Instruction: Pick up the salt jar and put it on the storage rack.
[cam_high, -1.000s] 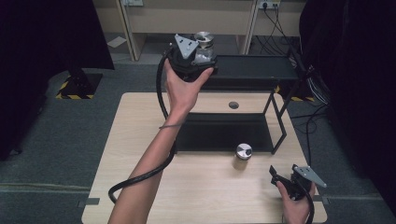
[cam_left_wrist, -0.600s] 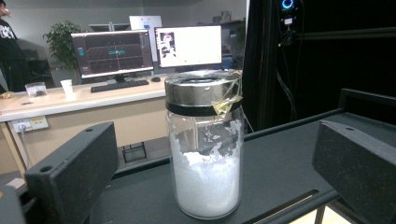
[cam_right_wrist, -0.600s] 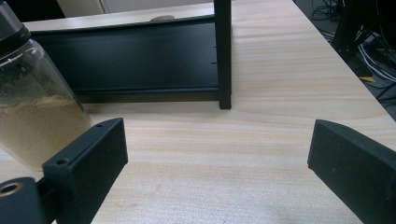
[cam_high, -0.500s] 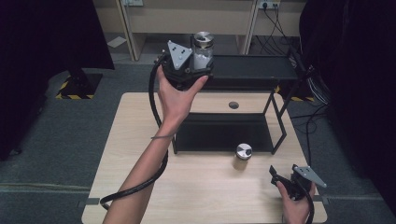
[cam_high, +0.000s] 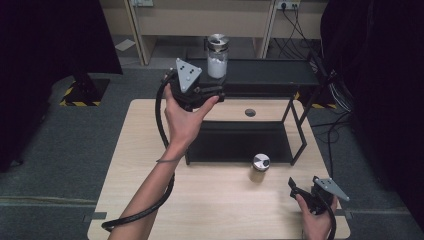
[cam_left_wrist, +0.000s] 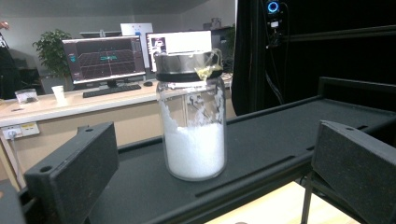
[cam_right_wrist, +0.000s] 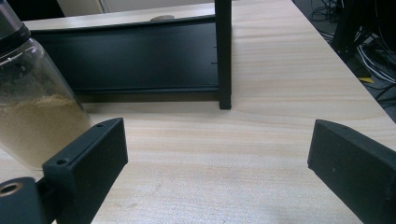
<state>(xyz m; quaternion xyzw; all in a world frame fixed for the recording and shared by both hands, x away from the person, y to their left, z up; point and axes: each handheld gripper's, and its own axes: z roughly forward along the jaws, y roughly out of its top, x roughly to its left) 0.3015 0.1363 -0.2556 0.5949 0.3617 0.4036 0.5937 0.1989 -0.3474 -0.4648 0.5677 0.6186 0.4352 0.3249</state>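
White powder half fills the jar (cam_left_wrist: 192, 116) standing upright on the black shelf's (cam_high: 270, 75) top tier, at its left end. We hold the left hand-held gripper (cam_high: 192, 90) just near of it with jaws apart, clear of the glass, so the jar stands free. Low on the bench (cam_high: 150, 150), our right hand-held gripper (cam_high: 312, 197) rests with jaws spread, right of the tan-filled jar (cam_high: 259, 168), ready for it.

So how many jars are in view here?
2. A jar of white powder stands on the rack's top shelf, just beyond the open left gripper. A jar of tan powder stands on the table in front of the rack.
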